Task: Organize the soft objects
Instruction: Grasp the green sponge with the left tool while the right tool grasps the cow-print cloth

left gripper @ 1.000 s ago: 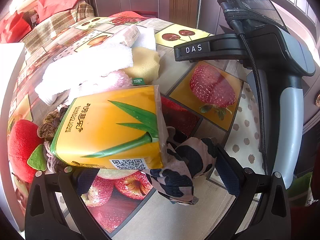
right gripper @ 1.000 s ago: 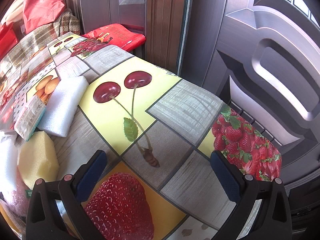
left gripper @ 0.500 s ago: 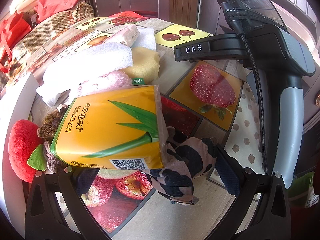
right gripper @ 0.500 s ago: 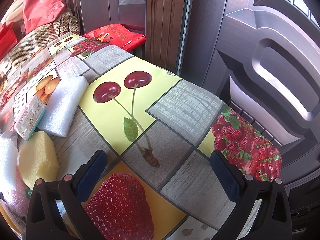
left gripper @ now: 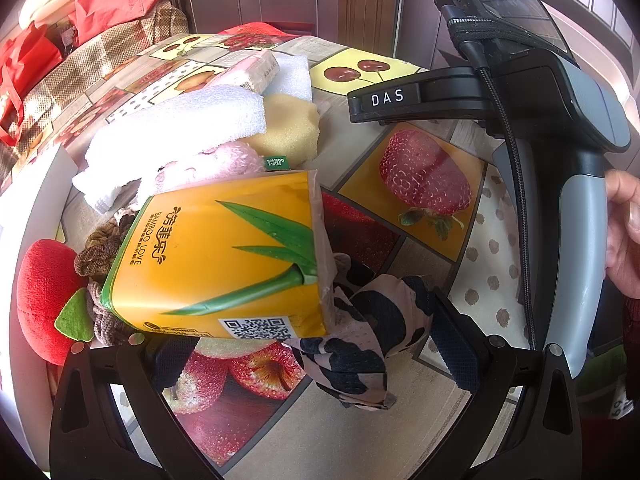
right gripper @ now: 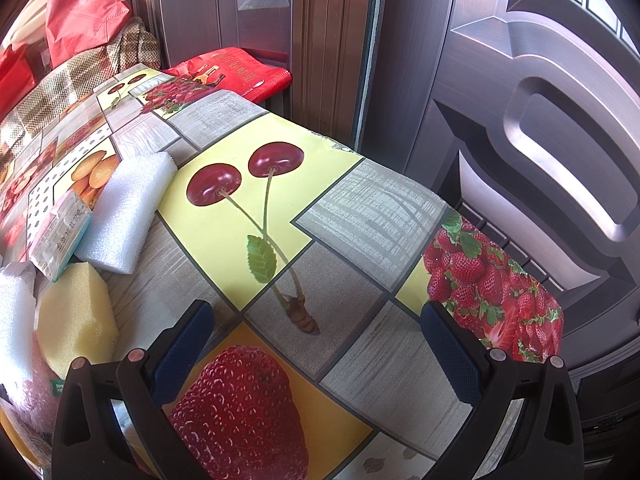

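Both my grippers, left (left gripper: 306,354) and right (right gripper: 316,354), gape empty. Patterned cloth (left gripper: 372,340) lies between left jaws: close low, avoid tissue pack (left gripper: 216,256).

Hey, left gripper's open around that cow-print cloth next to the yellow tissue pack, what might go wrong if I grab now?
1. The yellow tissue pack overlaps the cow-print cloth between the open left gripper fingers, so closing may pinch the pack too.
2. The pack leans on a loose pile, white towel and brown scrunchie; dragging it could topple them.
3. The limp cloth may slip from a shallow pinch.
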Available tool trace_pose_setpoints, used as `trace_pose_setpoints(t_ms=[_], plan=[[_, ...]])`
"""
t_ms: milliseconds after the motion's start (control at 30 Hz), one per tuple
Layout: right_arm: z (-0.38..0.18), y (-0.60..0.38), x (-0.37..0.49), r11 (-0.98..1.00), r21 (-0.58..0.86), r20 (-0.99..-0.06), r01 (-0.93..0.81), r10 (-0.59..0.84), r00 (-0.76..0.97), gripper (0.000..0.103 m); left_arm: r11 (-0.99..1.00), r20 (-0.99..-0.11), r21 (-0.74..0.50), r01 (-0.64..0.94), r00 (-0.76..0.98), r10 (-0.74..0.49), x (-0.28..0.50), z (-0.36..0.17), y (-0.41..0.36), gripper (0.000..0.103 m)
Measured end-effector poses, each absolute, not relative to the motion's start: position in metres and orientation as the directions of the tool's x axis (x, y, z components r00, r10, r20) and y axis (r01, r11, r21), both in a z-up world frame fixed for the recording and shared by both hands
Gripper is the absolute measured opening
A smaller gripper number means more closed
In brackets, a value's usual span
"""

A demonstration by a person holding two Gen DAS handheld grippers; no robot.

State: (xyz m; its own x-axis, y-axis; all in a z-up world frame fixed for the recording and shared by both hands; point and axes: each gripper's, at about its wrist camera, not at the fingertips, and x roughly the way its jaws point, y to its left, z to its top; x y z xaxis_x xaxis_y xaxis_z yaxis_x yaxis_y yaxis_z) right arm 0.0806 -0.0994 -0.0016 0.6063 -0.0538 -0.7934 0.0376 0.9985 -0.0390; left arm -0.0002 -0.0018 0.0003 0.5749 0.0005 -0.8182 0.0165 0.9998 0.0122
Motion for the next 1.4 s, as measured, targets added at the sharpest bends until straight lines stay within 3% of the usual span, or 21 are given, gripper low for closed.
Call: trace_pose_setpoints(t_ms=[700, 833, 933, 1033, 1167, 1267, 1400], plan=[[-0.002, -0.098, 0.082, 0.998, -0.037, -0.791, 0.044, -0.056, 0.609, 0.103, 0.999, -0.817, 0.008, 0.035, 0.577, -0.013, -0.004, 0.001, -0.005, 0.102], [0.001, -0.105, 0.079, 0.999, 0.036, -0.779, 0.001, 0.028, 0.626, 0.103, 0.995, -0.736, -0.078, 0.067, 0.669, -0.103, -0.042, 0.029, -0.007, 0.102], [0.009, -0.124, 0.068, 0.981, 0.189, -0.735, -0.044, 0.171, 0.657, 0.103, 0.992, -0.653, -0.118, 0.04, 0.75, -0.107, -0.084, 0.06, 0.01, 0.103], [0.026, -0.136, 0.052, 0.944, 0.291, -0.628, -0.158, 0.313, 0.713, 0.103, 0.989, -0.582, -0.145, -0.015, 0.81, -0.072, -0.124, 0.083, 0.035, 0.103], [0.054, -0.13, 0.019, 0.788, 0.347, -0.425, -0.509, 0.616, 0.663, 0.103, 0.987, -0.58, -0.123, -0.103, 0.814, 0.012, -0.155, 0.08, 0.067, 0.103], [0.06, -0.105, 0.001, 0.645, 0.295, -0.481, -0.705, 0.738, 0.474, 0.103, 0.983, -0.644, -0.126, -0.133, 0.765, 0.021, -0.163, 0.061, 0.083, 0.103], [0.044, -0.067, -0.032, 0.528, 0.151, -0.604, -0.836, 0.718, 0.345, 0.103, 0.975, -0.725, -0.142, -0.172, 0.688, 0.016, -0.165, 0.035, 0.085, 0.103]])
